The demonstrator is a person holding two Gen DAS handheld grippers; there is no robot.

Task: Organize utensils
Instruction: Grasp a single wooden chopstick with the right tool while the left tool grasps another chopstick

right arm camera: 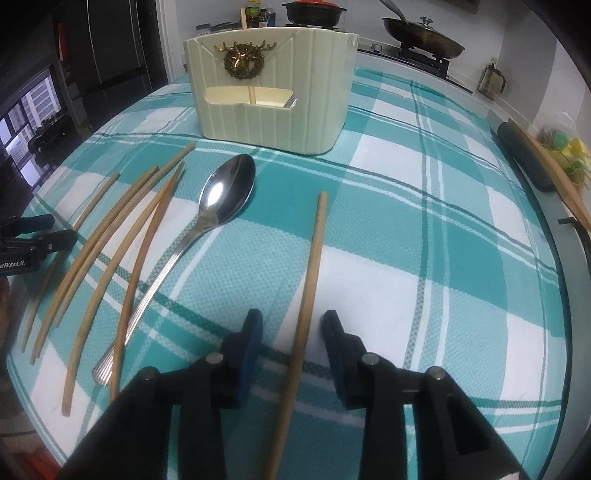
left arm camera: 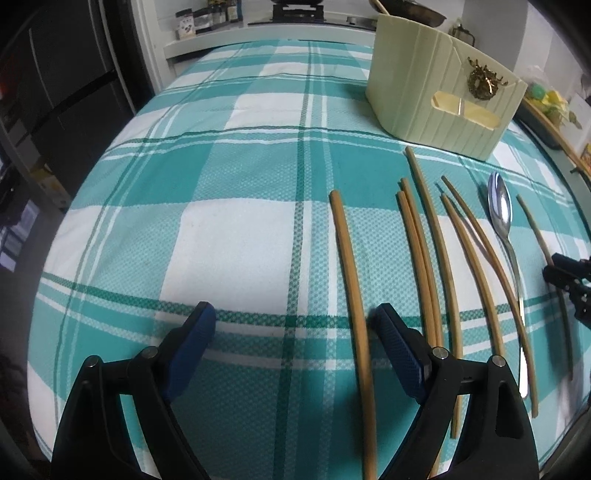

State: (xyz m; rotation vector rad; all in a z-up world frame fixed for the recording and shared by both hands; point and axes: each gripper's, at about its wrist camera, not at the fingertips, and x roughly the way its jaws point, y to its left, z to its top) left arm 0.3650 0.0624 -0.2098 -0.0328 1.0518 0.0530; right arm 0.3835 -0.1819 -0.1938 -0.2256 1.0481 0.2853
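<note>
Chopsticks and 1 spoon (right arm camera: pixel 227 186) lie on a teal-and-white checked cloth (left arm camera: pixel 229 206) over the surface, with a cream utensil holder (right arm camera: pixel 273 92) at the far side, standing upright with a gold deer ornament on its front.

Right claw (right arm camera: pixel 293 334): jaws part open, a lone chopstick (right arm camera: pixel 312 266) running between them lengthwise. Small gaps show on both sides of the stick, so the pads (right arm camera: pixel 255 343) are not pressing on it (no grip yet). The stick lies flat on the cloth, its far tip pointing toward the holder, well right of the spoon.

Left claw (left arm camera: pixel 295 325): jaws wide open, nothing held. The leftmost chopstick (left arm camera: pixel 351 280) lies inside the gap, just beside the right pad (left arm camera: pixel 397 343), clear of the left pad.

Between the 2 claws lies the rest of the set: a loose fan of about 5 more chopsticks (left arm camera: pixel 432 240) (2 of them touching along their length), then the spoon, bowl at the far end, handle near. In the right wrist view 1 stick crosses over the spoon handle.

Far background: stove with a pan (right arm camera: pixel 423 37) and a pot (right arm camera: pixel 314 13).
</note>
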